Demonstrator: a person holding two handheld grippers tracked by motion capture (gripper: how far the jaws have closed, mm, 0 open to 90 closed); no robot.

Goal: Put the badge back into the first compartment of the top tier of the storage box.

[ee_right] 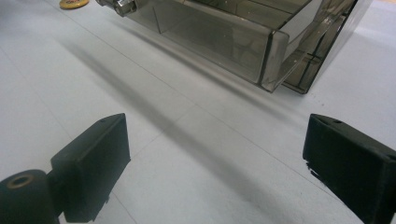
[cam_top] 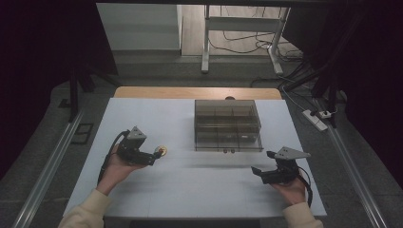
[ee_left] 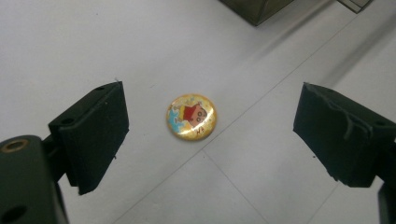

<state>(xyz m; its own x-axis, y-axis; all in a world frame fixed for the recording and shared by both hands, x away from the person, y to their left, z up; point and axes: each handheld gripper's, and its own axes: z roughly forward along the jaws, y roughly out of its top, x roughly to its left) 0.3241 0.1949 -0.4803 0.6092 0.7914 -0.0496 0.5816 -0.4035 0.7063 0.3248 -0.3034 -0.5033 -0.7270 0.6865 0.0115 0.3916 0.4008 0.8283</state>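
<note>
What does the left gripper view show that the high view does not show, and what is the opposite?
The left gripper view alone shows the printed cartoon figure on the round badge, lying flat on the white table between the wide-open jaws of the left gripper.

The high view alone shows the right gripper, the person's hands and sleeves, the compartments of the clear organizer box, and the floor beyond the table.

Both show the badge, the left gripper, the table surface and part of the organizer box.
</note>
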